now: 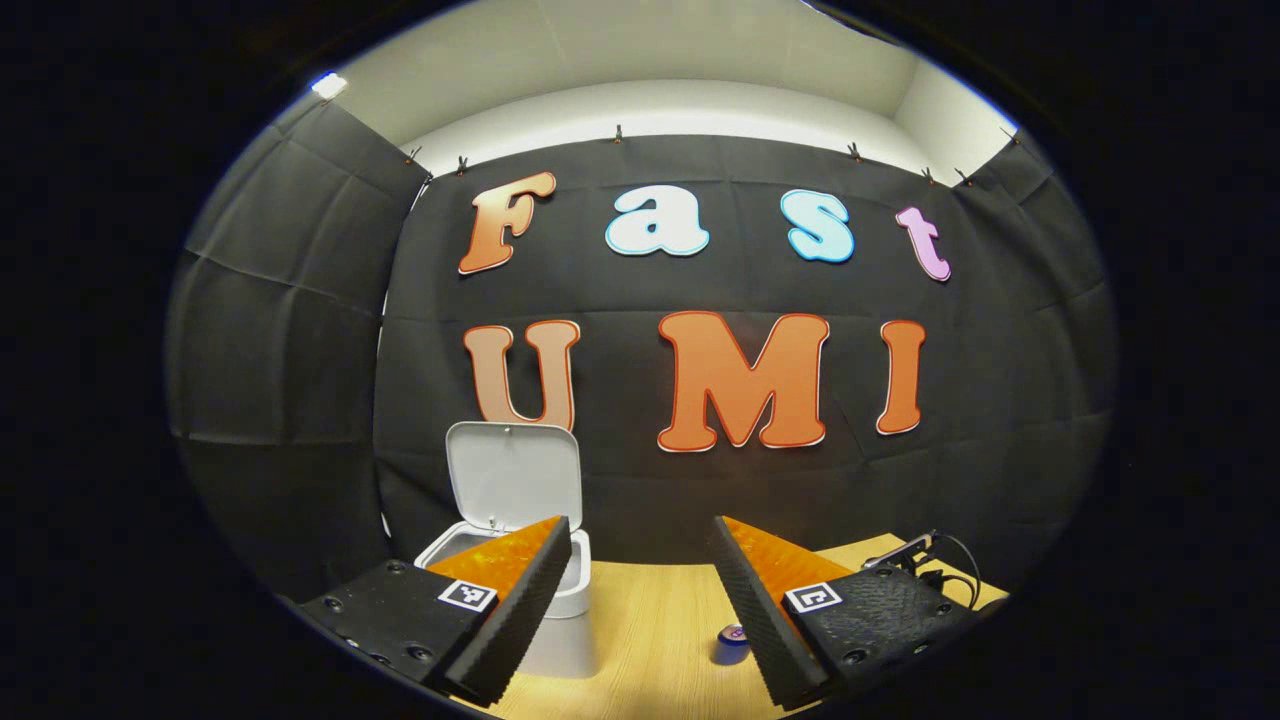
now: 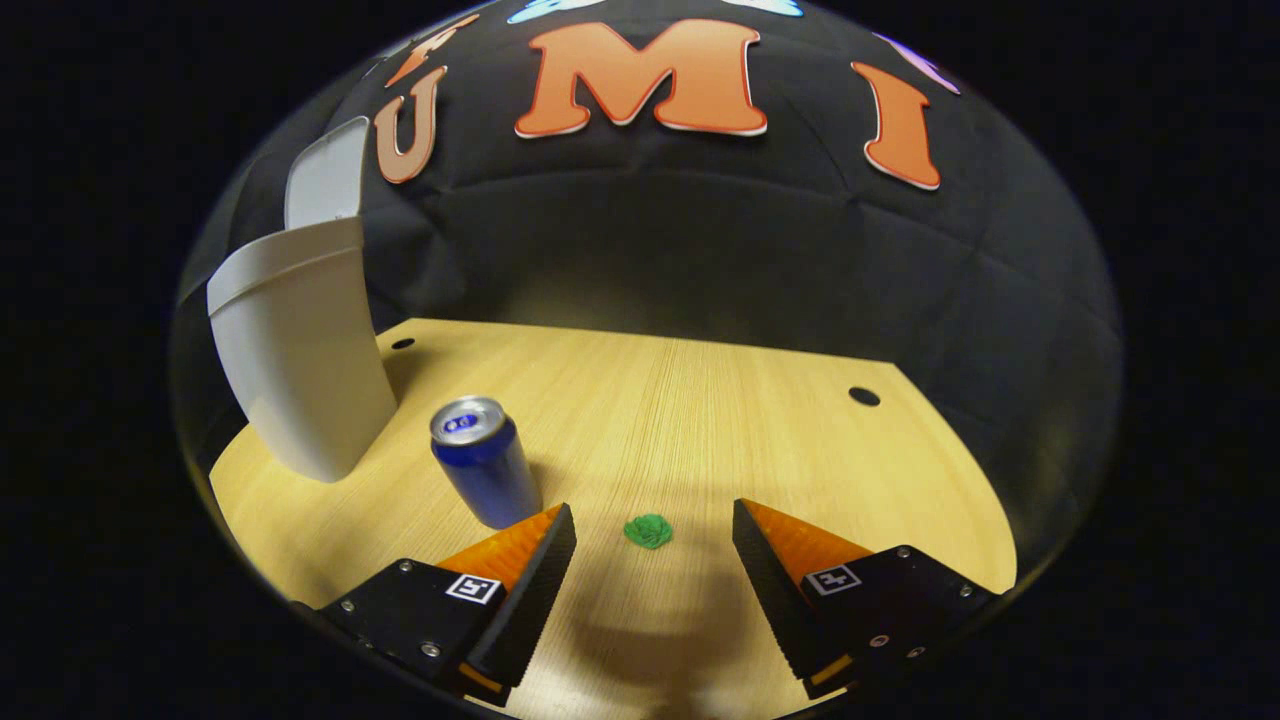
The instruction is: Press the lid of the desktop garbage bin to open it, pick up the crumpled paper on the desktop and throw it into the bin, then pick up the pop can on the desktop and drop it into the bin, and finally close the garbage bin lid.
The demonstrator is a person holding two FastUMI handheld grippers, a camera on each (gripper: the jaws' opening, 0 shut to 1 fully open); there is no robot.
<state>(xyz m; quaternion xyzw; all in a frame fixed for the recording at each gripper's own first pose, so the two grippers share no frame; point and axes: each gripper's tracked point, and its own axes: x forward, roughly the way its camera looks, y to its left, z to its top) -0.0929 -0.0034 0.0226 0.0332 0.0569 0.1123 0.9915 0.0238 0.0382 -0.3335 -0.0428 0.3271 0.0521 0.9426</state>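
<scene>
Bin (image 2: 300,370): white, on desk (image 2: 700,420), lid (image 1: 512,478) raised upright.
Can (image 2: 486,474): upright, just beside bin.
Paper (image 2: 648,530): green wad, near can, on desk.
Right gripper (image 2: 650,545): spread wide, over paper, empty.
Left gripper (image 1: 640,560): spread wide, beside bin, empty.

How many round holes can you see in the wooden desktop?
2: one dark round hole near the white plastic bin, another dark round hole far right. Others may be hidden.

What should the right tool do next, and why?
Probably lower the right tool onto the green crumpled paper. The bin lid already stands open, the paper lies on the desktop between the open fingers, and the pop can comes after it.
</scene>
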